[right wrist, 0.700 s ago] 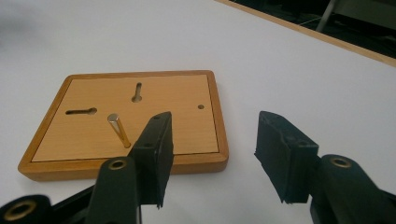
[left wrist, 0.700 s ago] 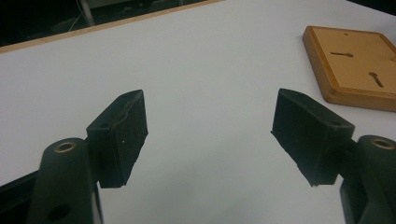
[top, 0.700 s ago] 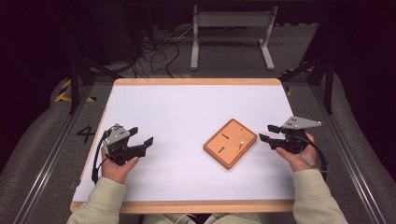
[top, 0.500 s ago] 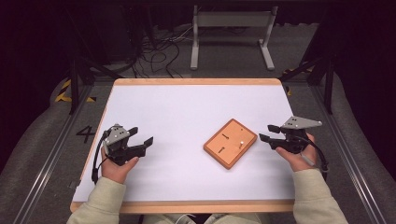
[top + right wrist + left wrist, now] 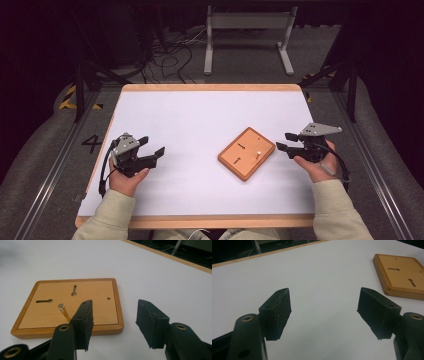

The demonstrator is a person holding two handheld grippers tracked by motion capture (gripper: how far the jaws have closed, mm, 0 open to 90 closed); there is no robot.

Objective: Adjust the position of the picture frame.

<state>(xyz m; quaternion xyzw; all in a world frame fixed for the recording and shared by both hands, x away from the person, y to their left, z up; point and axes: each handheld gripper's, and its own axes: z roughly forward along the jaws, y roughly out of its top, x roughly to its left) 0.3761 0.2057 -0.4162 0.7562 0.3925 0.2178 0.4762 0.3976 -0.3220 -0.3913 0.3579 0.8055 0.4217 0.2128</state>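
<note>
Both my grippers, left [image 5: 154,153] and right [image 5: 283,141], gape empty, flanking the board [image 5: 247,153]; its peg [image 5: 64,312] sits just ahead of the right, probably my target.

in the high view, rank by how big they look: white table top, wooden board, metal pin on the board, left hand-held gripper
1. white table top
2. wooden board and left hand-held gripper: they look much alike in size, so I won't rank them
3. metal pin, a tiny speck on the board

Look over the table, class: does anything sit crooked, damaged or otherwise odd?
The flat square wooden board lies turned at an angle to the white table's edges. A small brass-coloured peg rises from its face, leaning rather than upright. No damage or spills show.
</note>
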